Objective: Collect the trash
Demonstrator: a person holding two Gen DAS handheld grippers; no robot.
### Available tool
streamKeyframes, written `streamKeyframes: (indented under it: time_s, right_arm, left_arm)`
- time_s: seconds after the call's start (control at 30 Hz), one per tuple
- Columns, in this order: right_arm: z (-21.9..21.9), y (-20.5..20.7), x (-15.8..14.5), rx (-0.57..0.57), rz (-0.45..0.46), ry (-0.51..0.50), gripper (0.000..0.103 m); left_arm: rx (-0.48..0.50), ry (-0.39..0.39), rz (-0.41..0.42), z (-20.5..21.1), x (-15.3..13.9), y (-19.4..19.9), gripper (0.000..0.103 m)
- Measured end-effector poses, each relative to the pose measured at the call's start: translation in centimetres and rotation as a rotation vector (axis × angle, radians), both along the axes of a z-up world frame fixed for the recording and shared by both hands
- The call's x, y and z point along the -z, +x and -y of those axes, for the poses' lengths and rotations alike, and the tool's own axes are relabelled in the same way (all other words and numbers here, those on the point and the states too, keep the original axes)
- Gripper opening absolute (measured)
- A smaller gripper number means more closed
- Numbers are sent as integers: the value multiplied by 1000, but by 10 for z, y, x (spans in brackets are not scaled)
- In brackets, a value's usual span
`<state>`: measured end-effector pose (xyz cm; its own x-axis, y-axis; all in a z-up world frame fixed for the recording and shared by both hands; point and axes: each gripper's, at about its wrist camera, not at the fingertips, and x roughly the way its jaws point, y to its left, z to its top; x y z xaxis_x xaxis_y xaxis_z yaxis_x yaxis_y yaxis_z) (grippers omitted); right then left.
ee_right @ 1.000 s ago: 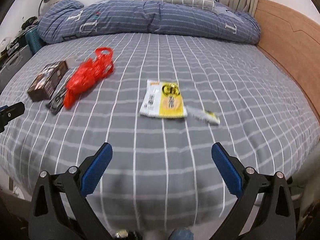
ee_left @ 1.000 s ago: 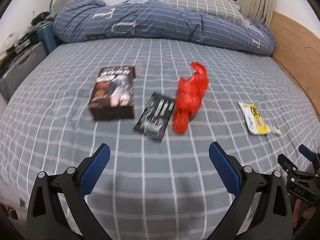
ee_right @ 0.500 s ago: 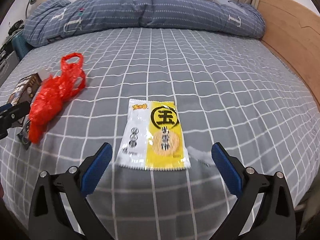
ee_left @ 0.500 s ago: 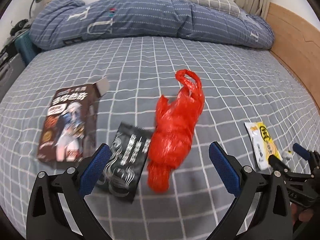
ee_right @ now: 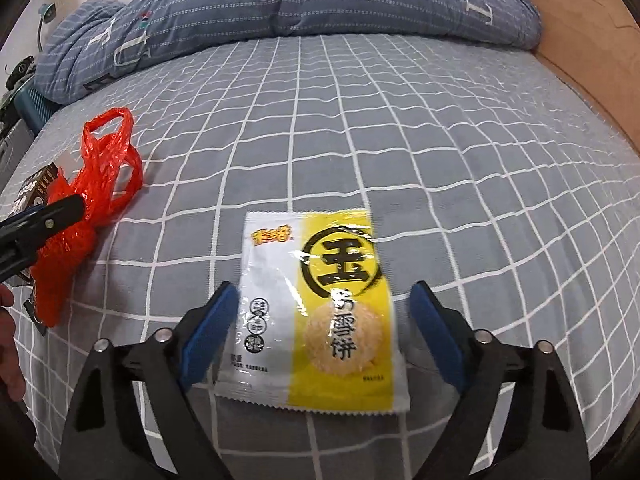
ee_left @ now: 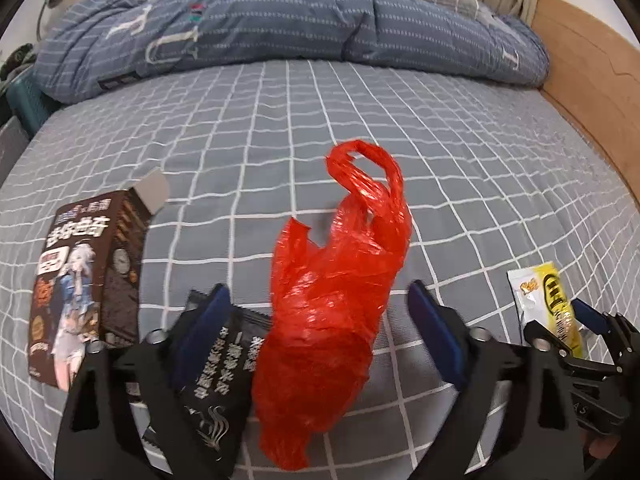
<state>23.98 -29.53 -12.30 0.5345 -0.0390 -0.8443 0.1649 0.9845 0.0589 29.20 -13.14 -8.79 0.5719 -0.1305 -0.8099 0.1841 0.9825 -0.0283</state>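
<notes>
A crumpled red plastic bag lies on the grey checked bedsheet. My left gripper straddles the bag, its jaws closing, and its pads stand clear of the plastic. The left pad hangs over a black wrapper, and a brown printed box lies further left. In the right wrist view a white-and-yellow snack packet lies flat between the closing jaws of my right gripper, which do not touch it. The red bag and a left gripper finger show at that view's left edge.
A rolled blue duvet runs across the head of the bed. A wooden bed frame borders the right side. A teal bin and clutter stand off the left edge. A person's hand shows at the far left.
Both grippers came forward and down toward the bed. The red bag now sits between the left jaws and the snack packet between the right jaws. Both pairs of jaws have narrowed.
</notes>
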Motion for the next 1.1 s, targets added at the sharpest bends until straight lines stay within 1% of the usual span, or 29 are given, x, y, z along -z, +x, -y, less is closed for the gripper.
streamKeyframes:
  time_s: [0.03,0.07,0.1,0.13,0.17,0.2,0.23,0.27,0.33,0.4,0.47,0.6,0.77,0.83,0.93,1.1]
  right_arm:
    - [-2,1,0,-4,-6,5,74]
    - [-4,2,0,-8,-12,7,70]
    - [-5,2,1,-7,-19,1,68]
    - [-6,3,1,-8,-25,2,66]
    - [-7,4,2,-10,-30,12,61]
    - [-8,4,3,-12,-34,17,57]
    - [-9,5,3,-15,-37,16,55]
    - [-11,5,3,-22,-39,14,49]
    - [-14,7,4,-29,-46,5,41]
    - [-19,8,5,-40,-55,-2,27]
    - [-21,8,6,-46,-60,-4,22]
    - [-23,7,4,-49,-61,-13,20]
    - [-23,0,-4,-41,-23,3,20]
    - [-23,-5,-10,-42,-8,10,20]
    - [-27,-12,-21,-51,16,5,20]
    - [-32,-21,-36,-61,31,7,20]
  left_arm:
    - [0,9,-7,2,2,2,76]
    - [2,15,-16,3,5,3,65]
    - [9,15,-41,5,9,7,58]
    - [9,14,-55,5,11,8,53]
    - [8,18,-56,6,13,9,49]
    - [9,27,-54,7,14,9,47]
    - [12,32,-53,8,14,9,43]
    - [14,26,-52,9,15,8,41]
    - [14,23,-52,9,15,7,38]
    - [10,22,-51,10,14,7,37]
    - [3,14,-50,9,14,7,37]
    - [-11,0,-40,7,9,0,37]
    - [-5,-10,-20,9,1,-10,37]
    - [7,-19,-20,9,-4,-16,37]
    - [3,-19,-9,6,-11,-24,37]
    - [-9,-32,-7,-1,-22,-41,37]
